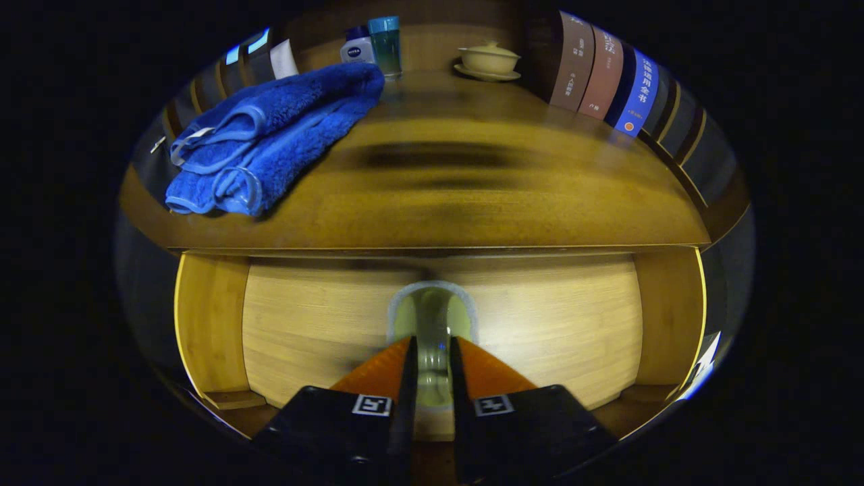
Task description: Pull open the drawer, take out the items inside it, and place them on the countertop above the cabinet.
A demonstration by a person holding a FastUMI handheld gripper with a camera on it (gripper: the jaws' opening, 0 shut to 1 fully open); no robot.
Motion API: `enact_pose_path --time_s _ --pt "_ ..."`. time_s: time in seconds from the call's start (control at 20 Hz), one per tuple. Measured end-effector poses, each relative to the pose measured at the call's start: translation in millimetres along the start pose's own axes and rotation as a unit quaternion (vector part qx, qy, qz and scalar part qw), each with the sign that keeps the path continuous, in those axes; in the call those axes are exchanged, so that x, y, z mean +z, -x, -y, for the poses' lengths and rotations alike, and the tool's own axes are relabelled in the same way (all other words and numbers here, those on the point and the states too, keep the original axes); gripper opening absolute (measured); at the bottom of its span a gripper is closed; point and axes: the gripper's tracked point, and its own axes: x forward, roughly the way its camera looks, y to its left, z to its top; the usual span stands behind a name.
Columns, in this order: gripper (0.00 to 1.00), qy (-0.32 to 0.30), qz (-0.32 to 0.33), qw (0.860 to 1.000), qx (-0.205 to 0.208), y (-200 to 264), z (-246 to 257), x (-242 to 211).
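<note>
We have the tongs clenched on the drawer's clear handle, fingers flanking it to pull; blue towel occupies the tabletop's left edge.

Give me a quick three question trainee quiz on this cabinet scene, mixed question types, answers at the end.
1. True or false: the towel lies inside the drawer.
2. What do the gripper jaws close on?
A. the lidded bowl
B. the handle
C. a book
3. Fill in: the blue cup stands beside a white ____ at the back of the countertop.

Key: 1 false, it lies on the countertop. 2 B, both jaws press the handle's sides. 3 bottle.
</note>
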Motion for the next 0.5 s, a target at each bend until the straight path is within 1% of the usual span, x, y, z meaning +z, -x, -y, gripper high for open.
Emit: enact_pose_path --time_s 0.05,0.1,0.2,0.35,0.5 --pt "0.22 0.008 0.002 1.000 -0.004 -12.8 3.1 -2.8" --pt "0.22 0.015 0.003 1.000 -0.004 -1.3 -1.1 -1.5" --pt "0.22 0.026 0.008 1.000 -0.003 1.8 -2.9 -2.3" --pt "0.22 0.018 0.025 0.999 0.011 17.8 -6.9 -6.0" --pt "0.22 0.016 0.071 0.997 0.026 53.4 -8.3 -8.2"
